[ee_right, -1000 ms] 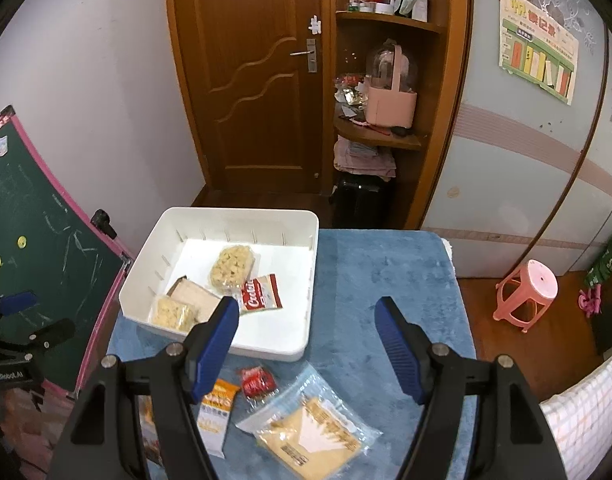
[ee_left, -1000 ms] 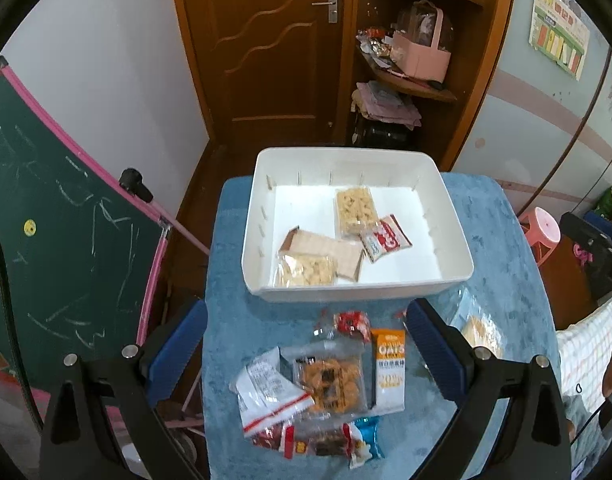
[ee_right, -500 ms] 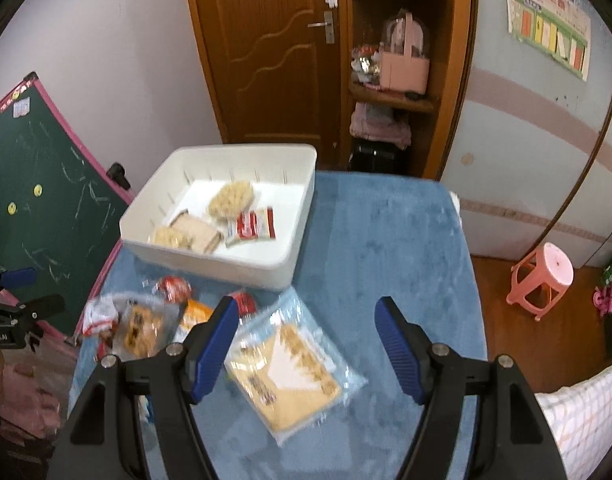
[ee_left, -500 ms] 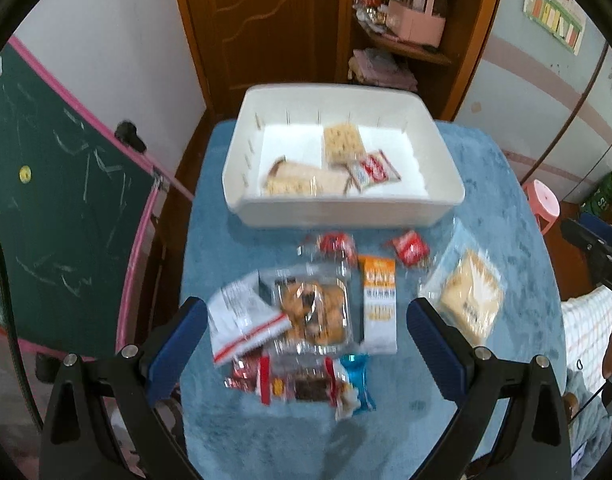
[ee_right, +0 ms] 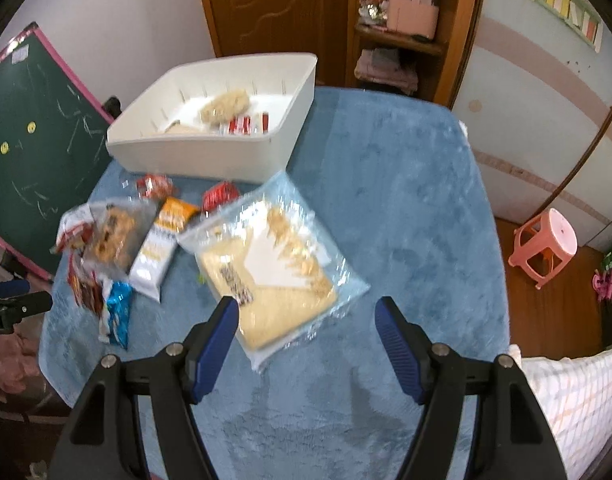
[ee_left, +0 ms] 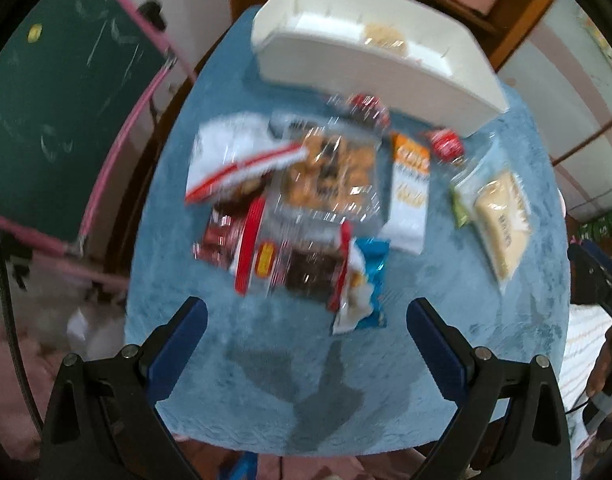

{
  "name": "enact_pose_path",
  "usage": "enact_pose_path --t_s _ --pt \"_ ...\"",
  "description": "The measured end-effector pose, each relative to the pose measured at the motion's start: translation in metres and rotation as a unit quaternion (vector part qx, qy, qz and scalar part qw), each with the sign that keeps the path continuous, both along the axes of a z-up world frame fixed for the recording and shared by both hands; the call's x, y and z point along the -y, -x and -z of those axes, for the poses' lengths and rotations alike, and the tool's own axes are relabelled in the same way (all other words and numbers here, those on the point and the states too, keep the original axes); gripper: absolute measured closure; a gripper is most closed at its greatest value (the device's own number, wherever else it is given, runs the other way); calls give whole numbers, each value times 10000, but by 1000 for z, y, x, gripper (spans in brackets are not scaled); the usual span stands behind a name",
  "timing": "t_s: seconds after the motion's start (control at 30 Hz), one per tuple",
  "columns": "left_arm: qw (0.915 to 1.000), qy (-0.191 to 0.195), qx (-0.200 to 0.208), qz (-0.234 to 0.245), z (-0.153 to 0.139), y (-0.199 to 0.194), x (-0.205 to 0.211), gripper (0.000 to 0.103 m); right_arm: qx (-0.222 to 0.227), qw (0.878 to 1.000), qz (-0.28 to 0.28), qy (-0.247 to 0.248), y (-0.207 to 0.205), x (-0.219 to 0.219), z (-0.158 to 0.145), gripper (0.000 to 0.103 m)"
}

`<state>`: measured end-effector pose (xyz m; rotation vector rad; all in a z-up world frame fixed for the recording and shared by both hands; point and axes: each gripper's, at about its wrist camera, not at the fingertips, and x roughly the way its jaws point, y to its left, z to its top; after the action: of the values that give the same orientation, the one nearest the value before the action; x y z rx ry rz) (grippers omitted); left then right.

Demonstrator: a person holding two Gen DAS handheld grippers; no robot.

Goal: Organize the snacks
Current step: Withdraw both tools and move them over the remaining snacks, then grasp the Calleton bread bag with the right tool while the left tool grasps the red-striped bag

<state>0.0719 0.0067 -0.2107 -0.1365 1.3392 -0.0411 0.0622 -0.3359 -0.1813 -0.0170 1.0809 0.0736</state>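
The right gripper [ee_right: 308,314] hangs just above the near edge of a big clear bag of crackers [ee_right: 271,270], with its blue fingers [ee_right: 217,334] wide apart and nothing between them. The left gripper [ee_left: 306,320] hangs over the near side of a pile of snack packs [ee_left: 301,208], and its fingers are wide apart and empty too.

The big bag looks thin, flat and slippery. If the fingers close only on the loose plastic edge, the bag could slide out or droop and drop before it gets to the tray. Squeezing too hard could break the crackers inside. The pile is messy, with packs lying on top of each other, so a grab there could catch two packs at once or push one off the blue tablecloth [ee_right: 386,168].

The white tray [ee_right: 209,148] sits behind the snacks, at the far side of the table. Inside it are a clear pack of pale crackers [ee_right: 225,106], a small red and white pack [ee_right: 247,123] beside it, and a pale flat pack partly hidden by the tray wall. Much of the tray floor is bare.
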Motion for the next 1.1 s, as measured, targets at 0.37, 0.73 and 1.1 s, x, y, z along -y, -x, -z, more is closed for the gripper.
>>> enact_pose_path --t_s 0.37,0.73,1.1 --pt "9987 -22 -218 -455 45 3 -8 4 -111 9983 -435 379 4 -21 30 32" --pt "9971 -396 -94 -641 71 -17 -4 4 15 9841 -1071 1415 1 -77 71 32" --pt "9981 -440 -184 -395 75 -39 6 4 8 9781 -807 1919 -18 -76 99 34"
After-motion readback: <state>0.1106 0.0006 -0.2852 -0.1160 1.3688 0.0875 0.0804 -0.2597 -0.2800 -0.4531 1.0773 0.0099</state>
